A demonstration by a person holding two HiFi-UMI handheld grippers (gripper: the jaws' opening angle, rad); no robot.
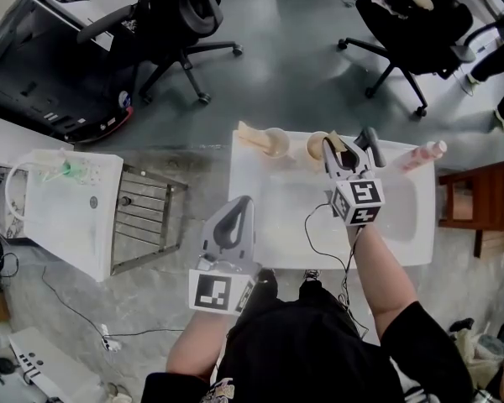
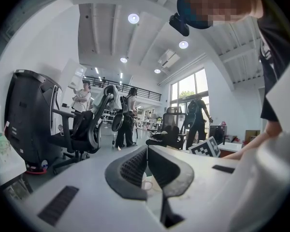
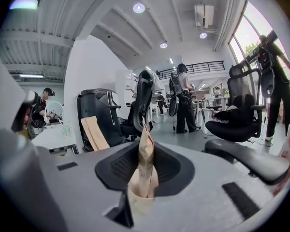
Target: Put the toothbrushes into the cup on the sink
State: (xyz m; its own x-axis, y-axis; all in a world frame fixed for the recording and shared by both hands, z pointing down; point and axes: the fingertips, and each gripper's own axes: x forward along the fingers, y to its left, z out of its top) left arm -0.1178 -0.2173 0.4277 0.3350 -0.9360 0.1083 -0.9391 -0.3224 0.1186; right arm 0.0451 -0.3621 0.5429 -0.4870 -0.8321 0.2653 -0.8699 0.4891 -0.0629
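With my left tongs (image 2: 146, 170) clenched empty and my right tongs (image 3: 142, 170) released around the paper-wrapped toothbrush (image 3: 145, 149), withdrawing crookedly could topple its cup (image 3: 135, 204).

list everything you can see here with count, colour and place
white sink basin: one, white, centre
left beige cup: one, beige, sink's back rim
right beige cup: one, beige, beside it
tan paper-wrapped toothbrushes: two, tan; one leaning at the left cup, one standing in the right cup
pink bottle: one, pink, sink's right back corner
second white sink: one, white, far left
metal rack: one, grey, between the sinks
brown wooden stool: one, brown, right of the sink
black office chairs: two, black, floor behind
left gripper: one, grey, shut, empty
right gripper: one, grey, jaws around the standing toothbrush
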